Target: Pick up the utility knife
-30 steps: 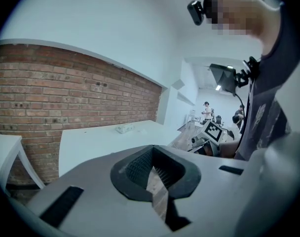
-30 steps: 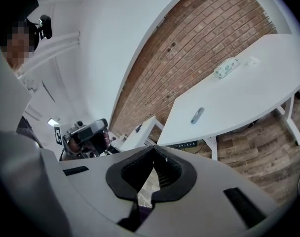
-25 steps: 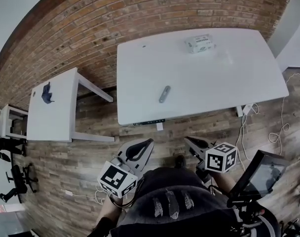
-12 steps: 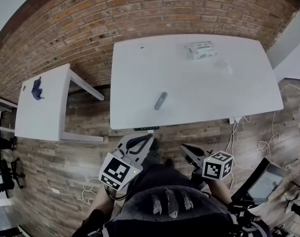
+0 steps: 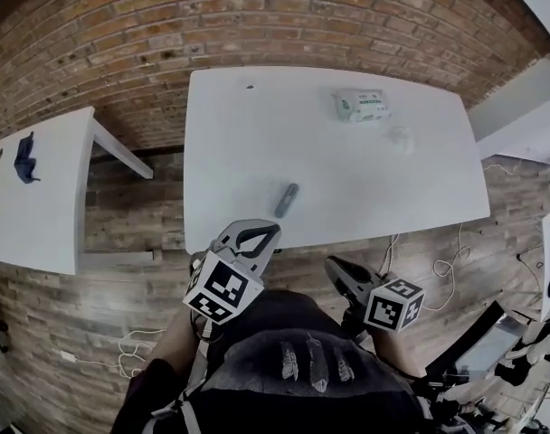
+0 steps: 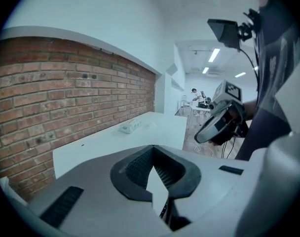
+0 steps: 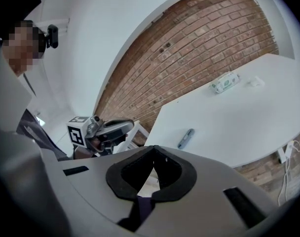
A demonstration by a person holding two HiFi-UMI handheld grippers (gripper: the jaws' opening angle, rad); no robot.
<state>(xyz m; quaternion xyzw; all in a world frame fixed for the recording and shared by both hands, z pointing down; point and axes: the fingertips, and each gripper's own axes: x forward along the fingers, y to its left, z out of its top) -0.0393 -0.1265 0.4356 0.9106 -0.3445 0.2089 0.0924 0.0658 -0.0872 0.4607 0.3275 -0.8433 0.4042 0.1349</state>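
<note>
A grey utility knife [image 5: 287, 200] lies on a white table [image 5: 230, 134], close to the middle of its near edge, and a brick wall stands behind the far edge. The left gripper [image 5: 273, 231] hangs at that near edge, just short of the knife and not touching it, its jaws pressed together on nothing. The right gripper [image 5: 332, 266] is off the table on the person's side, also closed and empty, and a pack of wipes [image 5: 361, 105] rests by the far edge, right of the middle.
</note>
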